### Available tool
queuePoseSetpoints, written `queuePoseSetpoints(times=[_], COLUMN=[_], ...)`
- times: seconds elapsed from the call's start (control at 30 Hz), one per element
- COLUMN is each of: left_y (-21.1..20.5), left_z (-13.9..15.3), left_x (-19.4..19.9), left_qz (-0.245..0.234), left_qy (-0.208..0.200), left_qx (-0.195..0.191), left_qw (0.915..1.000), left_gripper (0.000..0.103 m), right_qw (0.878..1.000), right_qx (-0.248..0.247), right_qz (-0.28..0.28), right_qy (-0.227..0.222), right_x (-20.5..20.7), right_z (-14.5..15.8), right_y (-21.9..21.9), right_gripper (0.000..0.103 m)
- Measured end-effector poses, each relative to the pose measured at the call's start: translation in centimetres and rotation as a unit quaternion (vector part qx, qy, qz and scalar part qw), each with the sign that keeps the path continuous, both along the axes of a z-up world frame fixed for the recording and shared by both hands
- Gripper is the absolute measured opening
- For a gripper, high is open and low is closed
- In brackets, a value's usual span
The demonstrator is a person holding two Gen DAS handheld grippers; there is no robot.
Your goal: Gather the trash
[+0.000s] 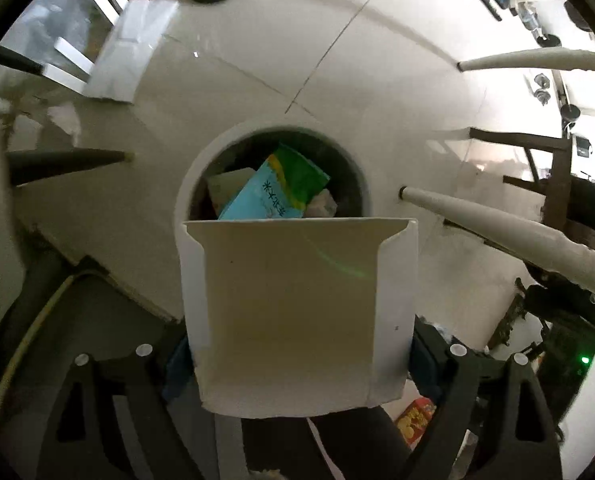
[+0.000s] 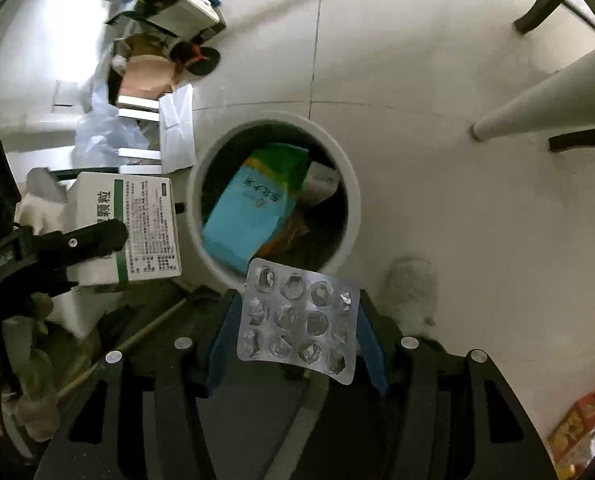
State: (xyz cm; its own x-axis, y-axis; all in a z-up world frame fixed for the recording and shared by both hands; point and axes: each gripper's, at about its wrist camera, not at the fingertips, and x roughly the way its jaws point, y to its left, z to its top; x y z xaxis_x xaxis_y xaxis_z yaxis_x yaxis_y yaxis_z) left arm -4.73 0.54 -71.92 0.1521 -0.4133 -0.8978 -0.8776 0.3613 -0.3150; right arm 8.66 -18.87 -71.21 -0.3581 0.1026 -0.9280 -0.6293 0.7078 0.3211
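- Your left gripper (image 1: pixel 297 360) is clamped on a white flattened cardboard medicine box (image 1: pixel 297 316), pinched across its lower end, with the open flap end hanging just over the near rim of the round white trash bin (image 1: pixel 185 184).
- Your right gripper (image 2: pixel 297 320) is clenched on a silver foil blister pack of emptied pill pockets (image 2: pixel 299 318), poised at the bin's near edge.
- The box looks light and fairly stiff; it should drop cleanly once you let go, though the thin walls will crumple if squeezed harder.
- The blister pack is featherlight, bendy and slick, so it may flutter sideways; bring it over the opening before releasing.
- Inside the bin lies a blue-and-green plastic pouch (image 2: pixel 253 208) among other scraps, with room left.
- Beyond, pale floor tiles (image 1: pixel 377 60) and white table legs (image 1: pixel 497 224) surround the bin.
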Motion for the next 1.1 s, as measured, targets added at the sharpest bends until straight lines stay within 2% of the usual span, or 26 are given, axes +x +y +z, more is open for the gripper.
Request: queuePoseSetpoints(times=[0.1, 0.17, 0.2, 0.23, 0.3, 0.4, 0.47, 0.5, 0.6, 0.67, 0.73, 0.83, 0.9, 1.1], left_y=[0.3, 0.3, 0.3, 0.4, 0.5, -0.1, -0.7, -1.3, -3.3, -4.1, -5.0, -5.4, -5.4, -5.7], left_z=[-1.9, -2.1, -1.8, -1.4, 0.3, 3.5, 5.7, 7.1, 11.2, 13.3, 16.5, 20.0, 23.3, 33.6], left_x=[-0.4, -1.2, -1.6, -2.0, -2.5, -2.9, -2.9, -2.9, -2.8, -3.1, -3.1, -3.0, -2.9, -1.9], left_qz=[0.001, 0.009, 0.012, 0.012, 0.01, -0.007, -0.028, -0.049, -0.082, -0.091, -0.097, -0.093, -0.095, -0.142], left_qy=[0.009, 0.01, 0.01, 0.012, 0.021, 0.042, 0.066, 0.065, 0.099, 0.105, 0.104, 0.092, 0.077, 0.017], left_qx=[0.001, 0.004, 0.006, 0.01, 0.036, 0.099, 0.145, 0.157, 0.201, 0.211, 0.216, 0.207, 0.201, 0.202], left_qw=[1.0, 0.9999, 0.9999, 0.9998, 0.9991, 0.9942, 0.9867, 0.9842, 0.9711, 0.9676, 0.9659, 0.9695, 0.9718, 0.9689], left_gripper=[0.1, 0.1, 0.1, 0.1, 0.1, 0.1, 0.1, 0.1, 0.1, 0.1, 0.1, 0.1, 0.1, 0.1], right_qw=[1.0, 0.999, 0.999, 0.999, 0.999, 0.999, 0.998, 0.997, 0.994, 0.991, 0.989, 0.99, 0.991, 0.996], right_qx=[0.003, 0.014, 0.017, 0.019, 0.03, 0.028, 0.017, 0.01, -0.018, -0.03, -0.032, -0.025, -0.018, 0.015], right_qz=[0.001, 0.004, 0.007, 0.016, 0.02, 0.037, 0.056, 0.065, 0.08, 0.085, 0.087, 0.086, 0.079, 0.049], right_qy=[0.023, 0.034, 0.039, 0.044, 0.036, 0.011, -0.021, -0.036, -0.078, -0.103, -0.112, -0.112, -0.107, -0.079], right_x=[-0.4, -0.7, -0.8, -1.0, -1.2, -1.1, -1.0, -0.9, -0.3, -0.1, 0.1, 0.5, 0.6, 0.8], right_z=[-4.3, -5.8, -6.2, -6.5, -6.1, -3.8, -1.5, -0.3, 3.8, 7.7, 11.3, 17.1, 20.9, 33.3], right_y=[1.3, 2.0, 2.5, 2.9, 3.2, 3.2, 3.2, 3.1, 2.3, 1.8, 1.2, 0.4, -0.1, -1.1], right_gripper=[0.07, 0.073, 0.079, 0.092, 0.103, 0.103, 0.103, 0.103, 0.103, 0.103, 0.103, 0.103, 0.103, 0.103])
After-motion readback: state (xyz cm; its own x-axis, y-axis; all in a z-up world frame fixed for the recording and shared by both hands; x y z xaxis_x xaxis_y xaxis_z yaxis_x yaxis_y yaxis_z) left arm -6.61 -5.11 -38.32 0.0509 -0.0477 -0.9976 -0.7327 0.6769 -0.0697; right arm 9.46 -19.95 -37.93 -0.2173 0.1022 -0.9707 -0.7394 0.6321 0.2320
